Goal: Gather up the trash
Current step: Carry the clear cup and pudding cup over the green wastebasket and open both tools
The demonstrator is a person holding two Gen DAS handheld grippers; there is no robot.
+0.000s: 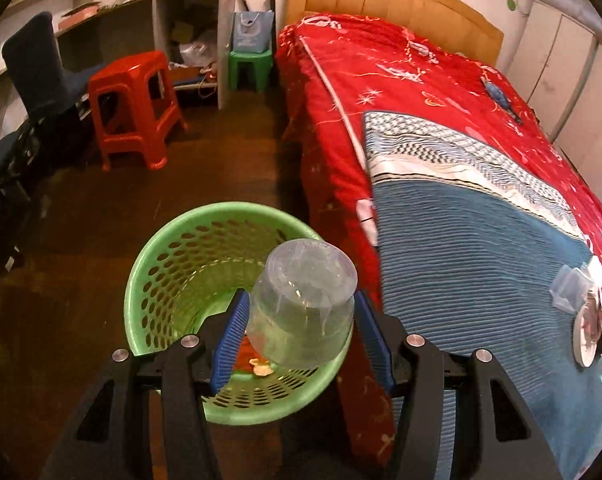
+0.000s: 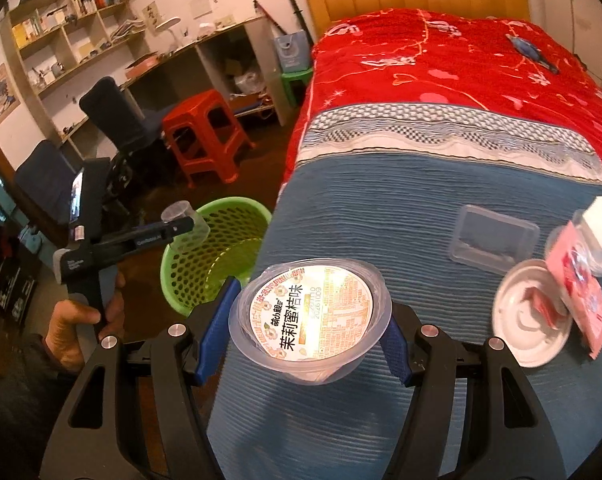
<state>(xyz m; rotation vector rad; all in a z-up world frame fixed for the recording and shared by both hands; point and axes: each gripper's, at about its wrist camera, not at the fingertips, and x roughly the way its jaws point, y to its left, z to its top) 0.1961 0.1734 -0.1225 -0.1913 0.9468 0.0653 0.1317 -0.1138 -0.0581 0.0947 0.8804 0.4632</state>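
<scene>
My left gripper (image 1: 301, 316) is shut on a clear plastic cup (image 1: 303, 304), held bottom-out right above the green perforated trash basket (image 1: 157, 280) on the floor beside the bed. The right wrist view shows that same left gripper (image 2: 185, 226) and clear plastic cup (image 2: 183, 220) over the green basket (image 2: 217, 252). My right gripper (image 2: 311, 320) is shut on a clear jelly cup (image 2: 311, 316) with a printed foil lid, held over the bed's blue blanket (image 2: 381, 208). Scraps of trash lie in the basket's bottom.
On the blanket lie a clear plastic lid (image 2: 495, 238), a white round lid (image 2: 533, 316) and a pink packet with a small bottle (image 2: 581, 280). A red stool (image 1: 135, 108), a green stool (image 1: 249, 66), dark chairs and a desk with shelves stand around the wooden floor.
</scene>
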